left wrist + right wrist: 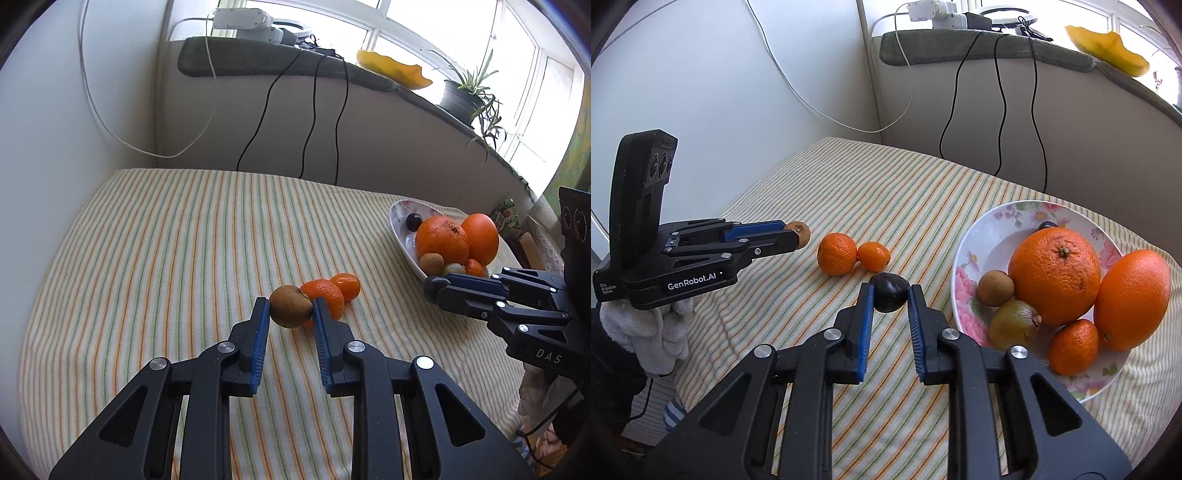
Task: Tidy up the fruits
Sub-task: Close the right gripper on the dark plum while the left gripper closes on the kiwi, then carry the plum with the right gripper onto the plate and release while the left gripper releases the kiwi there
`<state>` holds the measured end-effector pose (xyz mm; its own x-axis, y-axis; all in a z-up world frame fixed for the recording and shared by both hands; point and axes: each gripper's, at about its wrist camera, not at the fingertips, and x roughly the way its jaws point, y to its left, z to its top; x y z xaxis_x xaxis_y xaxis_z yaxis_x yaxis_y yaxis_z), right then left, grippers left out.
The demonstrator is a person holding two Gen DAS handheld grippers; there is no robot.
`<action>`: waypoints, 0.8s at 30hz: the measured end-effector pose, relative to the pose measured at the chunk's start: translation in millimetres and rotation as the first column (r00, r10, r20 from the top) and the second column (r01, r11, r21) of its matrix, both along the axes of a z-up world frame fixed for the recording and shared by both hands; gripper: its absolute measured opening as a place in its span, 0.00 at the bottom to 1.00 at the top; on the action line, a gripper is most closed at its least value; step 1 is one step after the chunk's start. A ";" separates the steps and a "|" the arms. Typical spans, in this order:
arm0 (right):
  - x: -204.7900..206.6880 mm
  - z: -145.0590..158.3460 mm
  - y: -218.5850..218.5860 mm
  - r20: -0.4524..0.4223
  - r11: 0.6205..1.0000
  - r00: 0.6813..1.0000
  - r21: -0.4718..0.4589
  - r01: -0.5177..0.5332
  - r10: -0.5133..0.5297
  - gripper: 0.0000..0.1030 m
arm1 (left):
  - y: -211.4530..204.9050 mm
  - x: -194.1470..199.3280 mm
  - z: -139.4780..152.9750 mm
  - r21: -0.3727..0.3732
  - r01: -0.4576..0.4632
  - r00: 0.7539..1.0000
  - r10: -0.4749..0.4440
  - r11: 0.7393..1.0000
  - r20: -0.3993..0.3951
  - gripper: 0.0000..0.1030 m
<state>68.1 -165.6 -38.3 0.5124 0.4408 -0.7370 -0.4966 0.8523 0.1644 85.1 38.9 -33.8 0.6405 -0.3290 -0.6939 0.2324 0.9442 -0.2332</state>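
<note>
So I've got both tools loaded right now. The left tool (290, 309) is clamped on a small brown fruit (290, 305), looks like a longan or something similar, and the right tool (889, 297) is pinched on a dark plum-ish fruit (888, 296), with the pads pressing on both sides of each. Both fruits look lifted just clear of the striped cloth (166, 258) on the table, though that's my read from the angle. The flowered plate (993, 236) off to the right already has a decent haul: two big oranges (1055, 275), a small mandarin (1073, 346), a brown round fruit (995, 288), a greenish-brown one (1014, 325), plus something small and dark at the back that I can't make out. Still loose on the cloth are a mandarin (836, 254) and a smaller orange fruit (873, 255), touching each other near the middle. So I'd call it well over halfway: drop these two on the plate, then grab the last pair. Plate's getting crowded, so stuff could roll.
</note>
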 end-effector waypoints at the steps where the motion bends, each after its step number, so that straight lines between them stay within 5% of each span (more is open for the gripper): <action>1: -1.9 2.9 -5.7 0.005 1.000 1.000 0.005 0.002 -0.002 0.19 | -2.7 0.4 1.9 -0.001 0.002 1.000 -0.002 1.000 0.003 0.21; 24: 11.7 55.6 -93.9 0.089 0.988 0.985 0.061 0.141 -0.146 0.19 | -69.1 16.0 24.7 -0.048 0.105 0.993 -0.103 0.993 0.050 0.21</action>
<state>79.9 -259.5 17.3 0.6383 0.3953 -0.6605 -0.3847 0.9070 0.1711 101.2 -30.2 -9.1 0.6328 -0.4291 -0.6445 0.3407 0.9018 -0.2659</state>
